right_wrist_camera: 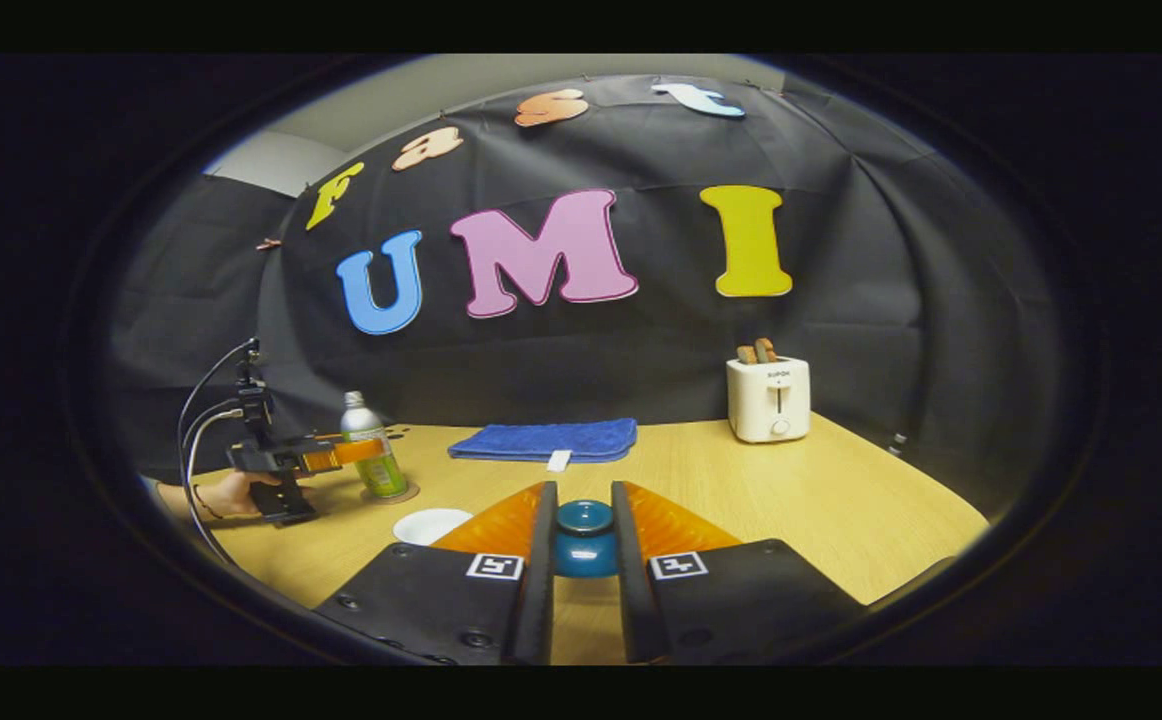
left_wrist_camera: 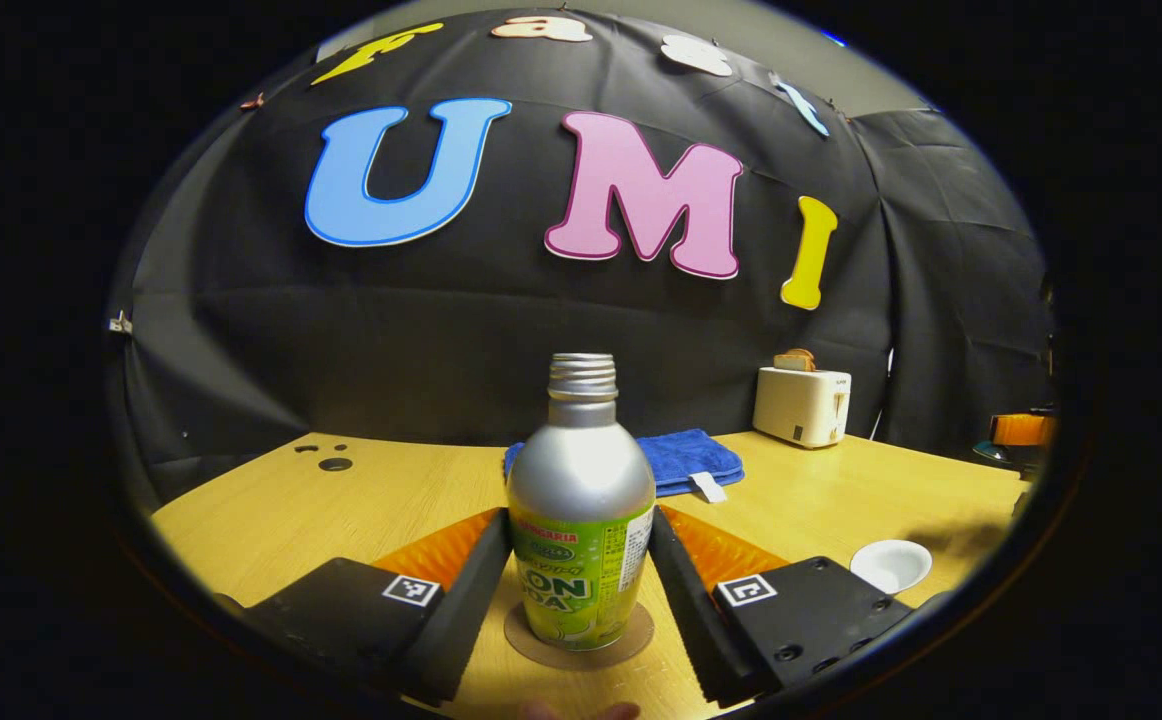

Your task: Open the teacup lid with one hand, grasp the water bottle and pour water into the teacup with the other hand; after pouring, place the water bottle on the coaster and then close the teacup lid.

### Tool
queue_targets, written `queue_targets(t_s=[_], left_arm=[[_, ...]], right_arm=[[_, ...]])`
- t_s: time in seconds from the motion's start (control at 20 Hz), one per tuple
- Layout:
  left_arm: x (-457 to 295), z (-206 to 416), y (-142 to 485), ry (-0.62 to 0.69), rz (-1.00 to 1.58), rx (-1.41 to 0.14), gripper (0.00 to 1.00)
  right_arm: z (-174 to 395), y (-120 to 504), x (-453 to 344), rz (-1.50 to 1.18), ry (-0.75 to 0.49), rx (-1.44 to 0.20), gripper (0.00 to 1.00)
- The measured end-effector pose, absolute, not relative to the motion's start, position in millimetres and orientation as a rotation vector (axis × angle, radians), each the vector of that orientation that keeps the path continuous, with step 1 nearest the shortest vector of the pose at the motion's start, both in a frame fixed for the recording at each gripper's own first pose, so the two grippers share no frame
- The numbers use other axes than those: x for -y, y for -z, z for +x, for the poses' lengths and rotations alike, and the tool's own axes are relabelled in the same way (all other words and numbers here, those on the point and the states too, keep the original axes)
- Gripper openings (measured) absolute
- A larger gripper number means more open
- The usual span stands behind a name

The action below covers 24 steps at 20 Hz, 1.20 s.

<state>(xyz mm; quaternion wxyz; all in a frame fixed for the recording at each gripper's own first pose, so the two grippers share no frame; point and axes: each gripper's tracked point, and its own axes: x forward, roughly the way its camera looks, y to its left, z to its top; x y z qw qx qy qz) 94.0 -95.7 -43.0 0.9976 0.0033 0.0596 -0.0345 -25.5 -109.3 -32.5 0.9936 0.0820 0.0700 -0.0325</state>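
Left gripper (left_wrist_camera: 581, 590): level, pointing forward, fingers (left_wrist_camera: 466, 590) parted on either side of the water bottle (left_wrist_camera: 581, 520), close to or touching its sides; contact unclear. Held from behind by a hand (right_wrist_camera: 231, 493). Right gripper (right_wrist_camera: 582, 565): level, low over the table (right_wrist_camera: 841, 510), fingers (right_wrist_camera: 541, 570) closed against the teacup lid (right_wrist_camera: 584, 538).

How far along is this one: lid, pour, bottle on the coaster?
Lid looks off: the right claw clamps the blue lid, and the white teacup sits uncovered. In hand: the left claw grips the water bottle, standing on the coaster. Whether pouring has happened cannot be told; closing the lid is left.
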Motion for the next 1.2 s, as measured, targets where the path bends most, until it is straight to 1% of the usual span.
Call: queue_targets(t_s=[0.05, 0.2, 0.25, 0.3, 0.4, 0.45, 0.5, 0.55, 0.65, 0.75, 0.8, 0.95, 1.1, 1.15, 1.2], left_arm=[[95.6, 93.8, 43.0, 0.072, 0.019, -0.117, 0.87], [95.0, 90.3, 43.0, 0.066, 0.030, -0.119, 0.93], [93.8, 87.6, 43.5, 0.060, 0.026, -0.122, 0.94], [93.3, 84.2, 44.2, 0.054, 0.022, -0.122, 0.94], [89.1, 76.0, 47.0, 0.040, 0.033, -0.129, 0.94], [85.0, 71.3, 47.6, 0.030, 0.039, -0.130, 0.94], [79.7, 64.7, 47.6, 0.015, 0.041, -0.124, 0.94], [76.4, 56.0, 48.8, 0.003, 0.041, -0.122, 0.94], [73.7, 38.4, 49.2, -0.007, 0.046, -0.130, 0.94], [72.5, 20.9, 46.9, -0.022, 0.048, -0.135, 0.94], [74.6, 9.3, 41.7, -0.027, 0.039, -0.127, 0.95], [86.4, -12.3, 34.2, -0.035, 0.032, -0.098, 0.94], [101.6, -23.4, 32.9, -0.008, 0.031, -0.094, 0.94], [104.5, -25.1, 32.8, -0.003, 0.025, -0.093, 0.94], [105.8, -24.4, 34.5, 0.002, 0.021, -0.092, 0.94]], right_arm=[[-25.3, 32.7, 107.6, 0.166, 0.061, -0.140, 0.31], [-24.0, 31.0, 98.2, 0.180, 0.042, -0.135, 0.31], [-23.6, 27.8, 90.3, 0.186, 0.026, -0.128, 0.35], [-22.6, 24.8, 79.7, 0.190, 0.004, -0.121, 0.35], [-18.6, 22.3, 52.5, 0.190, -0.047, -0.107, 0.27], [-15.2, 24.9, 39.3, 0.186, -0.072, -0.112, 0.31], [-11.0, 31.3, 26.4, 0.186, -0.095, -0.125, 0.27], [-2.9, 42.9, 11.4, 0.195, -0.121, -0.155, 0.31], [8.4, 54.4, -10.8, 0.219, -0.154, -0.188, 0.33], [20.0, 61.7, -19.0, 0.207, -0.159, -0.213, 0.35], [24.6, 64.0, -20.5, 0.196, -0.153, -0.220, 0.31], [39.1, 77.0, -26.2, 0.194, -0.146, -0.256, 0.31], [47.5, 89.8, -27.5, 0.178, -0.133, -0.298, 0.31], [50.0, 92.5, -28.5, 0.177, -0.134, -0.308, 0.27], [51.3, 95.2, -30.8, 0.174, -0.139, -0.318, 0.31]])
